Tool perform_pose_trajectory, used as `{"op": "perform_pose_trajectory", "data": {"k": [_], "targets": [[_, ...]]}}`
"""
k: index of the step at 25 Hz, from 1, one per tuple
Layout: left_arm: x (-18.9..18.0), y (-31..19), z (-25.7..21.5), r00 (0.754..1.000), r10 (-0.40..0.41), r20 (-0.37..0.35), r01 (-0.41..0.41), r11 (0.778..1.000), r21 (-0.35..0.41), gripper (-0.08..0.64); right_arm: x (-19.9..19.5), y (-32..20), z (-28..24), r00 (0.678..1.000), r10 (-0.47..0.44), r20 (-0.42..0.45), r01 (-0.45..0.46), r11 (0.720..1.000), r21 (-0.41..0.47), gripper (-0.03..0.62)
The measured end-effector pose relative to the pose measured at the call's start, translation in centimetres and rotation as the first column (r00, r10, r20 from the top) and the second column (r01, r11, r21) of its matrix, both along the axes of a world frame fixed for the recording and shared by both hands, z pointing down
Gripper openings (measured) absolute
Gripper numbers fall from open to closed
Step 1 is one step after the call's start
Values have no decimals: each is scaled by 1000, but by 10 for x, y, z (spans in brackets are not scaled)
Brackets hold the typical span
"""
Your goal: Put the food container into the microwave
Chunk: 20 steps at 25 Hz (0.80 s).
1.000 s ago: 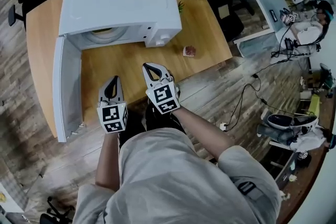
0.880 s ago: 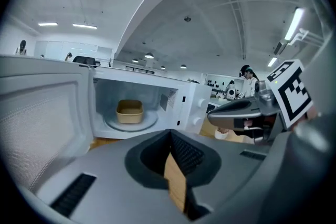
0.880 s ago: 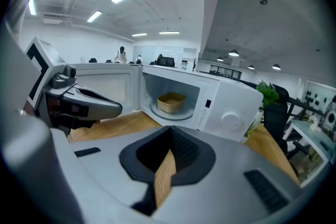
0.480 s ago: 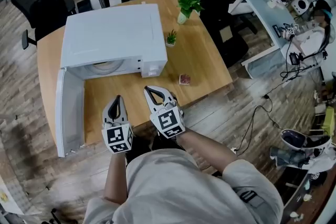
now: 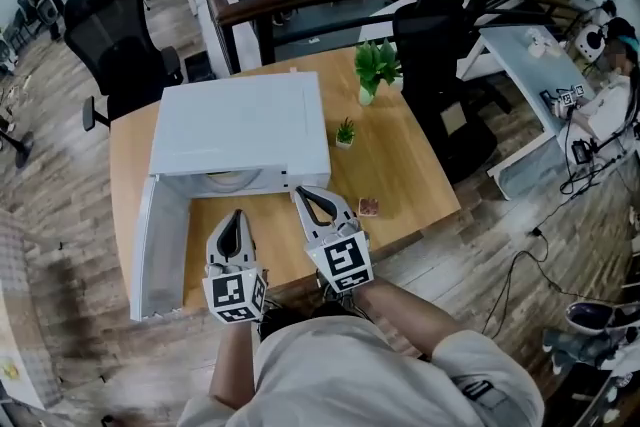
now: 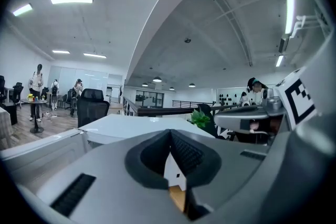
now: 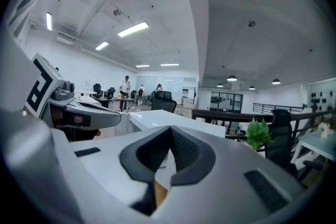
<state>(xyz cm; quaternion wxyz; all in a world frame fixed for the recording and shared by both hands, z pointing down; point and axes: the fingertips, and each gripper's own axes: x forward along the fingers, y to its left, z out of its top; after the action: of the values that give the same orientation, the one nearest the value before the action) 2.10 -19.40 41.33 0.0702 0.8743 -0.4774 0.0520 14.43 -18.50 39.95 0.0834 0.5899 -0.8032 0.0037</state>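
Left tongs (image 5: 237,215) and right tongs (image 5: 302,193), both clenched empty, lower centre; arriving shut could knock the small container (image 5: 368,206) off the worktop (image 5: 420,175) edge.

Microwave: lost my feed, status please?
Left tongs shut, empty. Right tongs shut, empty. Microwave door open; round thing inside, container unconfirmed. Opening unobstructed.
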Motion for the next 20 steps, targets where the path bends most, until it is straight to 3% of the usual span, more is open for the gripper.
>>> {"op": "perform_pose_trajectory", "data": {"k": [5,11,20], "targets": [[5,-10,-42,1000,2,-19,-1,997,82,11,4,-12,-35,1000,1,15,-2,997,72,3],[0,-10,-63,1000,-2,-28,6,992,128,11,-4,-11,-57,999,-20,35,16,993,117,3],[-2,-4,-69,999,7,-43,-1,990,142,11,-8,-9,-65,999,-23,43,17,991,136,3]]}}
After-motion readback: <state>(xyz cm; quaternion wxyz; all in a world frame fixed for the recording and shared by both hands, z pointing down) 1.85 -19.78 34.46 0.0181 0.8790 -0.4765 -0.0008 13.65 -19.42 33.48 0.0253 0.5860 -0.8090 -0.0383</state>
